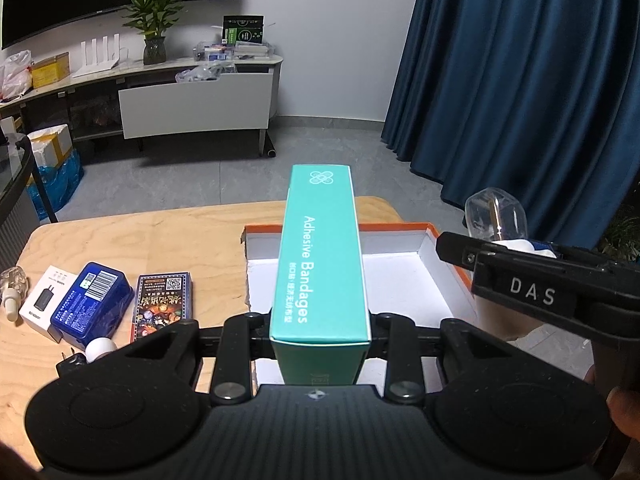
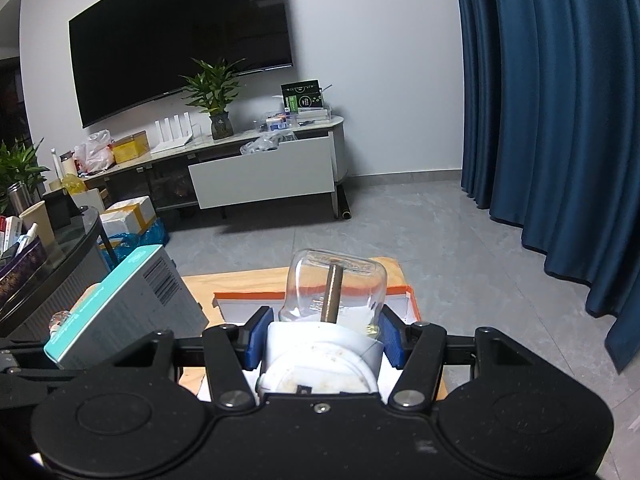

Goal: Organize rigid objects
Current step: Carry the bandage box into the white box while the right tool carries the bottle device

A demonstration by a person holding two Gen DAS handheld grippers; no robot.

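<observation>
Both grippers hovered loaded above the orange-rimmed tray [image 1: 430,236]. The left gripper [image 1: 320,344] pinched the teal bandage box [image 1: 320,256]; the right gripper [image 2: 320,338] pinched a clear bottle [image 2: 334,294] by its white cap. Next move, likely: lowering each into the tray below, side by side.

tray [image 1: 448,236] floor partly hidden by bandage box [image 1: 320,256]

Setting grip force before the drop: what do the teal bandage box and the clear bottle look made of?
Adhesive Bandages box: thin printed cardboard, matte teal, with crisp folded edges; likely crushable. Bottle: clear and glossy, glass or hard plastic, I cannot tell which; its white cap looks like moulded plastic. The orange-rimmed tray below looks like white-lined cardboard.
</observation>
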